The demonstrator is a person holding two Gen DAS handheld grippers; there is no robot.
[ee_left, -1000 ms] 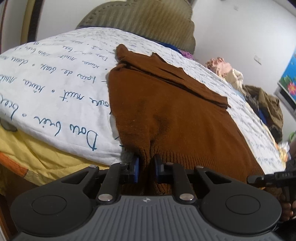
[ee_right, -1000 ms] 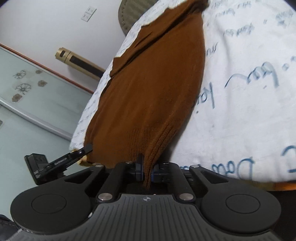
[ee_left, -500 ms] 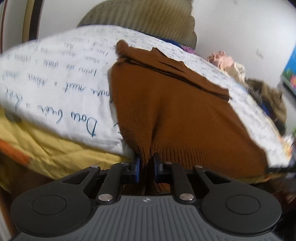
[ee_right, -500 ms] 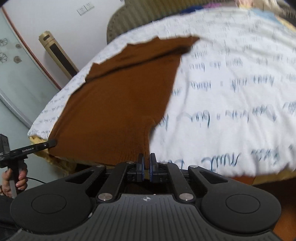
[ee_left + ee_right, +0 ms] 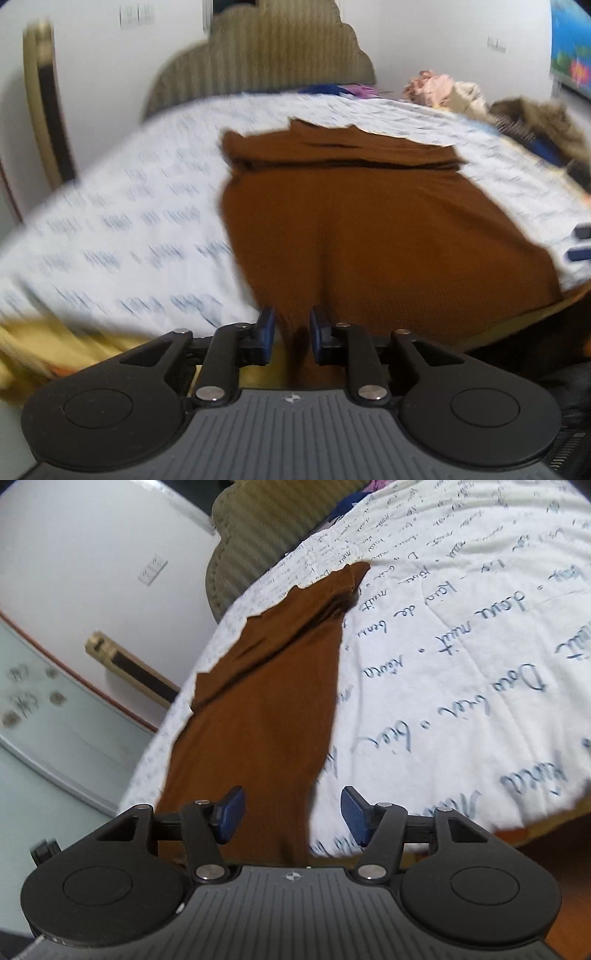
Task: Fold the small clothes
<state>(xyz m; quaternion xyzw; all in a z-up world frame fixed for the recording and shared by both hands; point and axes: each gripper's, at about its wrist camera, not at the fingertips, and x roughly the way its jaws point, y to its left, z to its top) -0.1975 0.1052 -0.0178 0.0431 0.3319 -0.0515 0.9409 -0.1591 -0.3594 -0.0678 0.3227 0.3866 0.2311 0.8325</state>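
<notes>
A brown knit sweater (image 5: 369, 229) lies flat on the white bedspread with blue writing (image 5: 129, 221), its sleeves folded across the far end. My left gripper (image 5: 291, 332) is at the near hem; its jaws are opening, with the puckered hem still pinched between the blue pads. The blue pads of my right gripper (image 5: 578, 243) show at the right edge of the left wrist view. In the right wrist view the sweater (image 5: 266, 716) runs away from my right gripper (image 5: 291, 814), whose jaws are opening wide. The hem corner lies between them, touching neither pad.
A padded olive headboard (image 5: 266, 55) stands at the far end of the bed. Loose clothes (image 5: 517, 114) are heaped at the far right. A yellow sheet (image 5: 44, 347) hangs over the near bed edge. A gold standing unit (image 5: 129, 668) and a glass panel (image 5: 44, 731) lie to the left.
My right gripper has opened and let go of the hem it was pinching. The left jaws have parted slightly. Both hands have lifted and swung, so more of the bed shows.
</notes>
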